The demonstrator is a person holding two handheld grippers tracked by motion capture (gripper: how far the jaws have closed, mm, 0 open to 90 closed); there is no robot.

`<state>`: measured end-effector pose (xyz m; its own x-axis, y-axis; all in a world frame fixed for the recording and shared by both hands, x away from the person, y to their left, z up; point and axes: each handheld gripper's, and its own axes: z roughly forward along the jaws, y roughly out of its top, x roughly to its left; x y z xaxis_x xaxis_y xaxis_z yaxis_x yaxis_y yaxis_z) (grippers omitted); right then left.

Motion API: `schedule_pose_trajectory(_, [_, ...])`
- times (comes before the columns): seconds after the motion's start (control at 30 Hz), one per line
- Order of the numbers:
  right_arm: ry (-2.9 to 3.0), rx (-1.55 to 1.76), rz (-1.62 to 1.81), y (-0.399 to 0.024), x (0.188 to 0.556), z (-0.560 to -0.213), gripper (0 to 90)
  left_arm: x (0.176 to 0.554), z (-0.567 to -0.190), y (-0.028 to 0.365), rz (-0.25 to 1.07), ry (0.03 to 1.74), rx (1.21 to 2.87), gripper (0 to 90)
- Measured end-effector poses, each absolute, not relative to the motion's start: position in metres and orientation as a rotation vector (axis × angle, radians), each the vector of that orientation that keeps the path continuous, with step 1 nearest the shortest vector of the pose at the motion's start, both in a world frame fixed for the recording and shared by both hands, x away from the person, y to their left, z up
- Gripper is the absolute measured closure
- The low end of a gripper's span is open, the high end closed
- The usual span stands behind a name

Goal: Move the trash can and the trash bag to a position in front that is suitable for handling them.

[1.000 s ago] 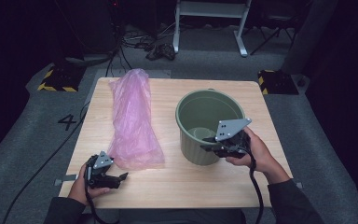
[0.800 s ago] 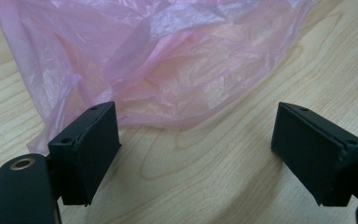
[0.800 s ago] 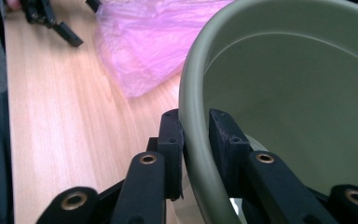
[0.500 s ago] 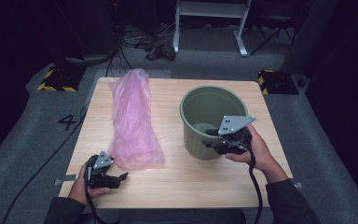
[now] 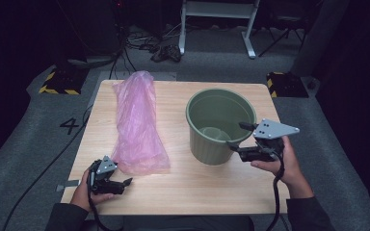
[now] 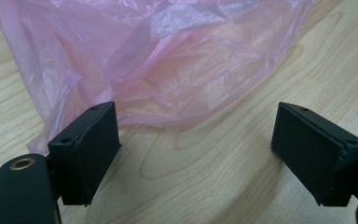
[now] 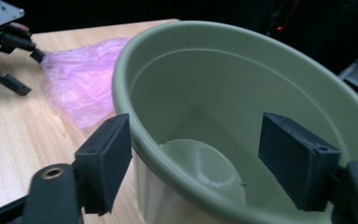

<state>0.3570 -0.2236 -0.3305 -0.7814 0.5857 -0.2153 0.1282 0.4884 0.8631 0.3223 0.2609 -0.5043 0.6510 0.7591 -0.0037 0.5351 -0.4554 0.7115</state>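
1. My right gripper sits at the near right rim of the green bucket. Its jaws have just been opening and now stand wide, one outside the wall and one over the inside, with the rim between them but neither pad pressing on it.
2. The bucket stands upright on the wooden table, mouth up, its axis vertical, right of the table's middle. In the right gripper view the bucket has a raised round hump at its bottom.
3. My left gripper rests low at the near left edge of the table, pointing right along the near edge. In the left gripper view its pads stand well apart with only bare wood between them, so it holds nothing.
4. The pink plastic bag lies flat to the left of the bucket, its long axis running from the far edge toward me, its wide end nearest. That end lies just ahead of my left jaws, not touching them.
5. Bag and bucket lie apart, a strip of bare table between them.
6. Beyond the table I see a yellow-and-black striped block on the grey floor.
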Motion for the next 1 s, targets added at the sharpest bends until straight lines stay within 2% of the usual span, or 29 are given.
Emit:
schedule_pose_trajectory(0.47, [2.191,0.697,1.214,-0.266,0.341,-0.352,24.1,0.322,-0.504,0.26,0.412,0.999,2.166,15.0])
schedule_pose_trajectory(0.9, [2.255,0.826,1.114,-0.286,0.349,-0.424,25.6,0.322,-0.504,0.252,0.409,0.985,2.161,20.8])
schedule_pose_trajectory(1.0, [2.247,0.882,1.121,-0.294,0.351,-0.436,26.2,0.323,-0.503,0.251,0.42,0.975,2.154,28.5])
